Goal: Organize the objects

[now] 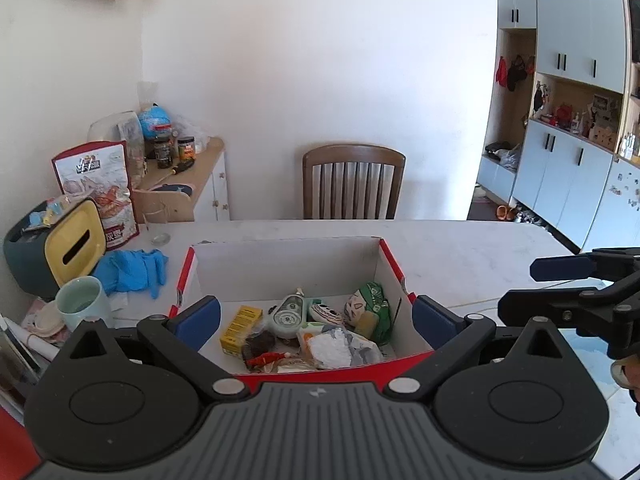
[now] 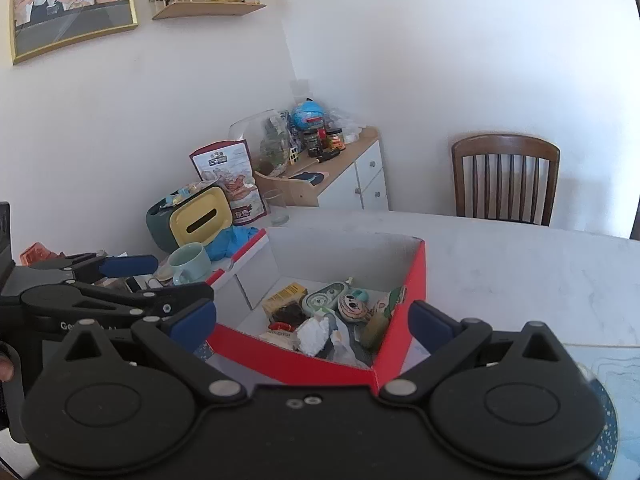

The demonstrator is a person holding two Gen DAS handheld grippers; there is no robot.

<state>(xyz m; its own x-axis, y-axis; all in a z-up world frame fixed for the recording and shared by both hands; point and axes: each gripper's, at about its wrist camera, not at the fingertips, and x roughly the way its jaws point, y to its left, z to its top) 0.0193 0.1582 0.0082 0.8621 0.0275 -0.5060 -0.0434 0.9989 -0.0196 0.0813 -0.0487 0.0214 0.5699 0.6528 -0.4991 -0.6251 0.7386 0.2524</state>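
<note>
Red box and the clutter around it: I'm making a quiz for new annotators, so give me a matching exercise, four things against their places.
Things:
1. yellow carton
2. blue gloves
3. mint mug
4. drinking glass

Places:
A. on the table, beside the snack bag
B. inside the red box
C. on the table, between the tissue holder and the box
D. left of the box, nearest the camera

Pairs: 1-B, 2-C, 3-D, 4-A
</note>
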